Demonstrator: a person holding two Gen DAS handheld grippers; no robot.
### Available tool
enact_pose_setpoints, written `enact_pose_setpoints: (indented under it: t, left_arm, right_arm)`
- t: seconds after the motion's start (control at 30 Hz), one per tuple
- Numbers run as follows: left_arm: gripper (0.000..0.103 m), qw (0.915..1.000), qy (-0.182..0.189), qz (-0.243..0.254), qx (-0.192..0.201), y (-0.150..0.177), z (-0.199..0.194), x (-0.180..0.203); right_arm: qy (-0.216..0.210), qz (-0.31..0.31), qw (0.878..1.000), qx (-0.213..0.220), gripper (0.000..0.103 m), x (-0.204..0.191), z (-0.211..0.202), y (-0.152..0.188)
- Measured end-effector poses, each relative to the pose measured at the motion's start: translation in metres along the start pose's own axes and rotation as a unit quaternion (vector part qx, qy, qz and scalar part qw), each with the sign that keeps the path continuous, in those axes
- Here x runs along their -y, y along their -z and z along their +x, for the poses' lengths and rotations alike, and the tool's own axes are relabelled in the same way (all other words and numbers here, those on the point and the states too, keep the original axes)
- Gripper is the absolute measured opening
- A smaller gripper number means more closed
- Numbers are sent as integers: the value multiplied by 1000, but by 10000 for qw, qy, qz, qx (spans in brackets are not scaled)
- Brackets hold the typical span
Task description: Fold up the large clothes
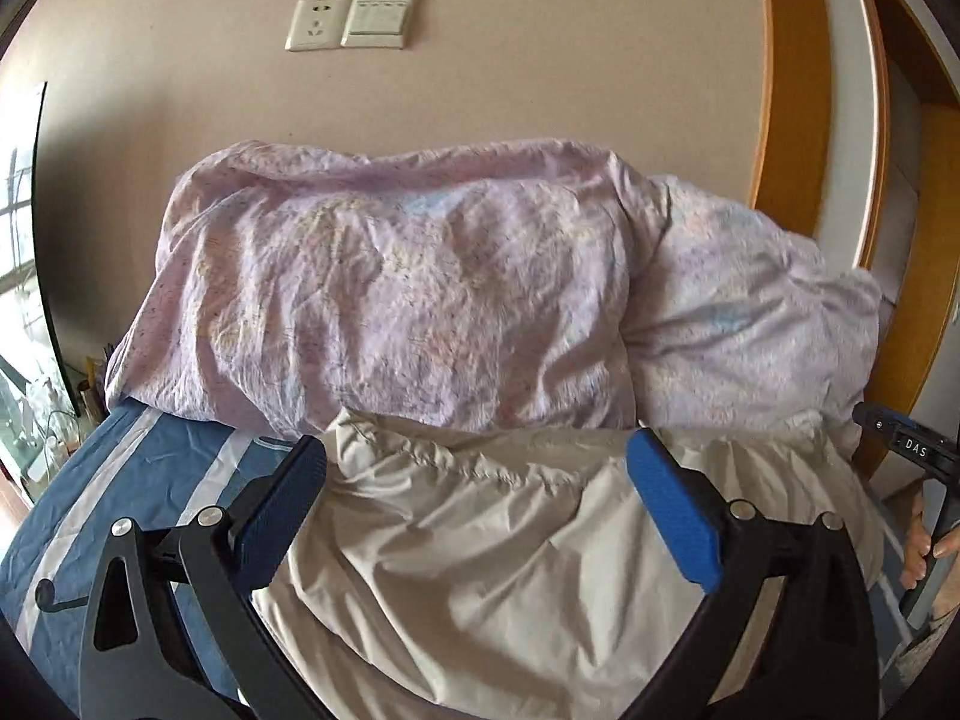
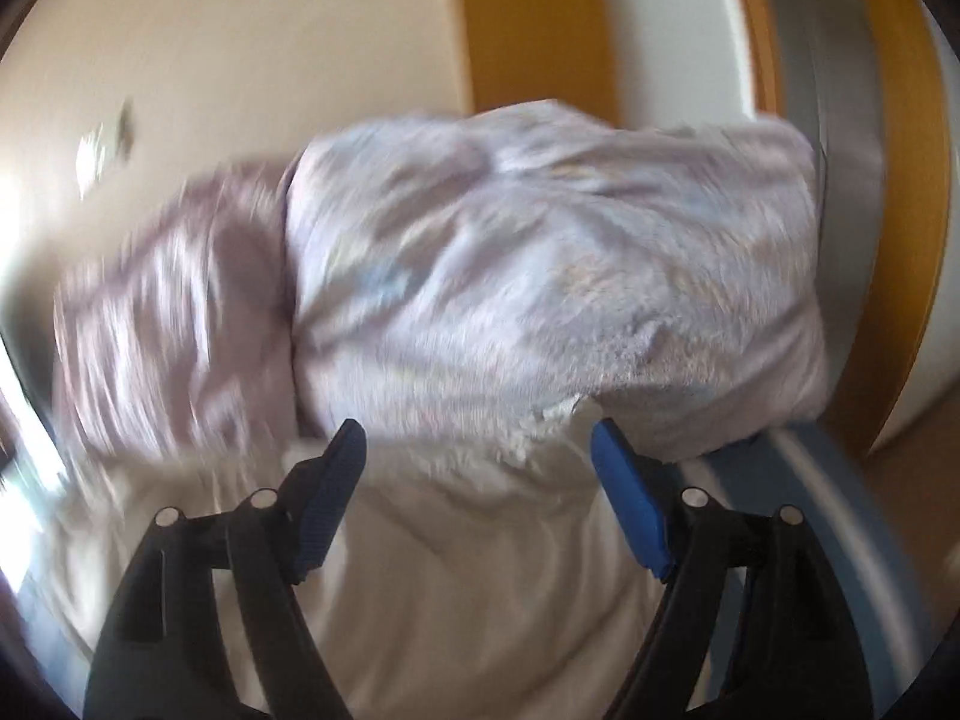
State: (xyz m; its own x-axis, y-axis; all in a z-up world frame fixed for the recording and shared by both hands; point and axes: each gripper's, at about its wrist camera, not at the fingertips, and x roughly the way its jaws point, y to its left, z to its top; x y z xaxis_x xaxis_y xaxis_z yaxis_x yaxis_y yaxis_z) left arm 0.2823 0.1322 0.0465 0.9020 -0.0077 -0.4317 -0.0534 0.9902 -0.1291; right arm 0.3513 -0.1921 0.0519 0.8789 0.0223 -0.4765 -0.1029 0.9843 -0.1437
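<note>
Beige garment [image 1: 480, 540] is lying slack before the lilac pillows [image 1: 390, 300]; I'm holding left gripper [image 1: 474, 510] and right gripper [image 2: 480, 498] agape, empty, advising a hem-edge pinch.

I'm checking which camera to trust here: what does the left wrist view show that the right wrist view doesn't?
Only the left wrist view shows the wall socket and switch, the blue striped sheet, and the right gripper's handle with a hand on it. Only the right wrist view shows the right gripper, open, sharply framed against a motion-blurred scene. Both show the beige garment below the lilac bedding, and open jaws clear of cloth; the left gripper is open.
</note>
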Motion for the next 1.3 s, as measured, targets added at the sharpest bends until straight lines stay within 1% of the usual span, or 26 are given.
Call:
enact_pose_setpoints:
  t: [0.03,0.1,0.17,0.27,0.37,0.43,0.53,0.67,0.8,0.93,1.17,1.23,1.3]
  left_arm:
    - [101,9998,-94,143,-64,5,5,7]
    - [101,9993,-223,219,-204,13,15,12]
    - [101,9989,-272,142,-358,20,25,10]
    - [101,9968,-535,64,-592,31,44,6]
    - [101,9925,-845,-2,-879,43,66,-1]
    - [101,9906,-943,-78,-991,49,76,-7]
    - [102,9889,-1074,-110,-1020,52,85,-9]
    - [102,9857,-1196,-119,-1181,55,99,-10]
    - [102,9845,-1277,-63,-1201,60,109,-8]
    - [102,9835,-1281,-128,-1269,62,120,-9]
    - [102,9840,-1154,-366,-1309,64,132,-18]
    - [102,9835,-1193,-312,-1327,64,131,-16]
    - [102,9822,-1230,-218,-1401,63,123,-14]
  right_arm:
    - [42,-145,9998,-156,77,-6,7,7]
    - [162,-236,9989,-369,75,-9,20,18]
    - [279,-245,9978,-542,75,-8,32,26]
    - [394,-232,9956,-821,75,-6,51,36]
    - [429,-120,9921,-1172,75,-4,69,46]
    - [416,-14,9899,-1356,76,0,79,52]
    - [440,60,9886,-1439,78,1,87,58]
    - [478,74,9870,-1535,80,1,98,63]
    - [457,118,9859,-1603,82,3,107,68]
    - [382,196,9856,-1636,85,7,118,70]
    - [375,391,9843,-1680,86,20,131,74]
    - [442,401,9827,-1752,86,22,129,73]
    - [429,571,9812,-1791,84,27,114,70]
